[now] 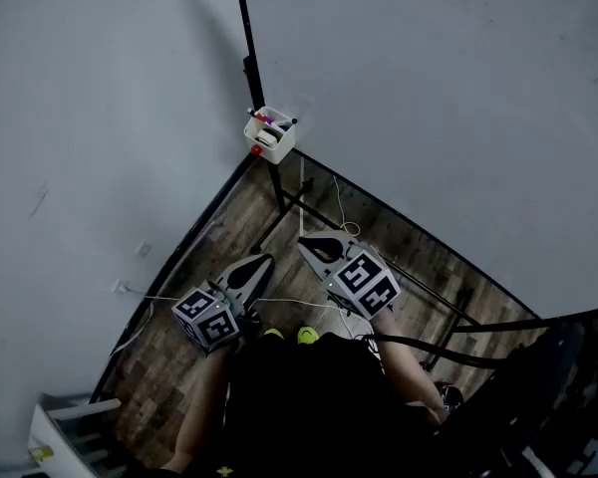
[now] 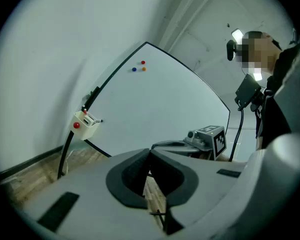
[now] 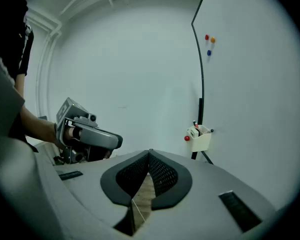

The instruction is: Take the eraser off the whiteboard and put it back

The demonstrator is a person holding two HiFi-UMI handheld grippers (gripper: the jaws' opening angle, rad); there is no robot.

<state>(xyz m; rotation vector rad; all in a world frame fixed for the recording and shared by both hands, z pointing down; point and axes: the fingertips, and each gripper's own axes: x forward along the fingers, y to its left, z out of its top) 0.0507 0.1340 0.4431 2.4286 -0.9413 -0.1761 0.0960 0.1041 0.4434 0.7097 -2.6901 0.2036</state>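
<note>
In the head view, low and near the person, the left gripper (image 1: 262,260) and right gripper (image 1: 307,244) are hanging side by side over the wood floor (image 1: 229,237), each with its jaws pressed together and nothing between them. Farther off, the whiteboard (image 1: 458,118) is standing on a black stand (image 1: 279,192), with its left edge running close beside the grey wall (image 1: 100,118). A small white holder (image 1: 276,147) is clinging to that edge, well apart from both grippers. The eraser (image 1: 268,137) is apparently sitting in this holder among markers, though it is too small to tell for certain. In the left gripper view, the holder is showing far left with a red knob on its side, coloured magnets (image 2: 138,67) are dotting the upper board, and the jaw tips are meeting. In the right gripper view, the holder is lying ahead and to the right, and the jaws are likewise closed and empty. Handling, as judged: the eraser is likely light, with a stiff body and a soft felt face. The best hold is looking like the exposed upper end, pinched across its narrow sides, once the jaws are parted. The holder rim and the neighbouring markers are crowding that grasp. The wall is narrowing the room on the left, so open room is lying to the right, in front of the board. Stand legs and cables are cluttering the floor below.
</note>
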